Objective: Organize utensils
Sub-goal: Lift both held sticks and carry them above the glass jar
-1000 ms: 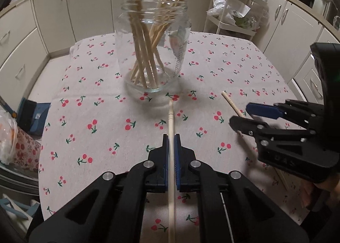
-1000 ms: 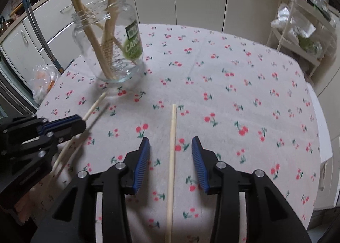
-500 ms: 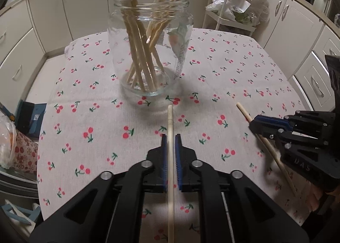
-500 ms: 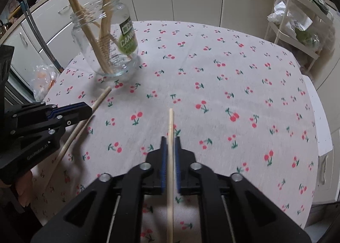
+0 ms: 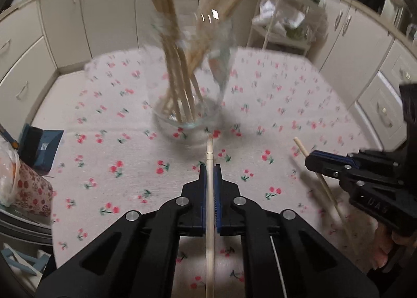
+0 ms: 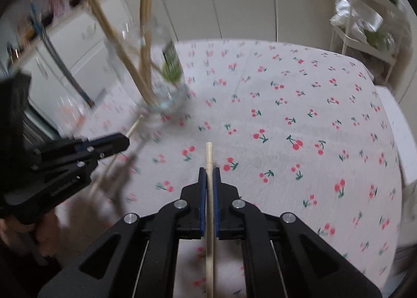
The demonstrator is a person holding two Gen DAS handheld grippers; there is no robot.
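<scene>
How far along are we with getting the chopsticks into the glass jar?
Done: several chopsticks already stand in the glass jar. In hand: the left gripper is shut on one chopstick, and the right gripper on another chopstick. Left: both still need dropping into the jar; no loose ones show on the tablecloth.

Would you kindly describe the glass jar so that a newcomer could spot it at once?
On the cherry-print tablecloth, look beyond the two grippers. The glass jar stands upright there, clear and open-topped, and it alone holds a bundle of wooden chopsticks leaning out of its mouth.
</scene>
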